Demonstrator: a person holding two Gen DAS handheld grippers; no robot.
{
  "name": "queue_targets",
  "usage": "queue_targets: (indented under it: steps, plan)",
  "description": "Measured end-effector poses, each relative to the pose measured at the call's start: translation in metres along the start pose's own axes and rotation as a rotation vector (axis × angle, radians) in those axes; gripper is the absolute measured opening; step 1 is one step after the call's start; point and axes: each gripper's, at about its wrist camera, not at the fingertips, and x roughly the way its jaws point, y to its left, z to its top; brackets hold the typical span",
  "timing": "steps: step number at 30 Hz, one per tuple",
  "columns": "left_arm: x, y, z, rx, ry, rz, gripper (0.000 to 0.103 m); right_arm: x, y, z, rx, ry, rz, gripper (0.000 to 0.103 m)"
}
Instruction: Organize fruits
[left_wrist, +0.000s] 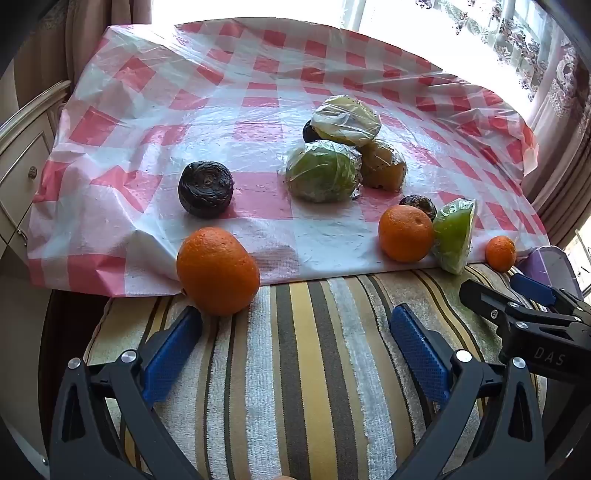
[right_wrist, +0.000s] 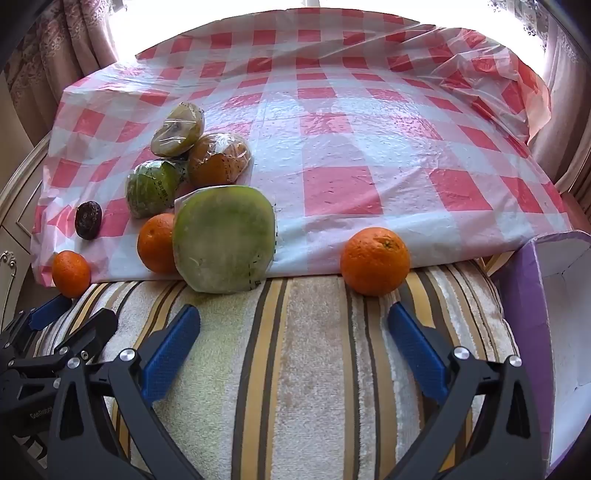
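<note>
- I'm hovering over a striped terry towel (right_wrist: 303, 369) meeting a red-checked plastic tablecloth (right_wrist: 351, 147), curtains behind.
- I'm holding the left gripper (left_wrist: 295, 347) and right gripper (right_wrist: 293, 343) wide open, gripping nothing.
- Round orange fruits (left_wrist: 218, 271) and film-wrapped cut green fruits (right_wrist: 225, 240) are lying just beyond the jaws.

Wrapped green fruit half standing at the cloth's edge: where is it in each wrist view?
Left wrist: right of centre, wrapped green half, seen edge-on.
Right wrist: left of centre, cut face toward camera.
Shared landmark: the orange at its left side.
</note>
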Motion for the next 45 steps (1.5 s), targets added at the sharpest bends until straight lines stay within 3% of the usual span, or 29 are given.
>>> queue_targets:
  steps: [45]
  plan:
    - [-0.0025,0.0034,0.0019,-0.002,-0.013,0.012,0.099,-0.0038,-0.0007,-0.006,0.005,-0.027,0.007,0.102]
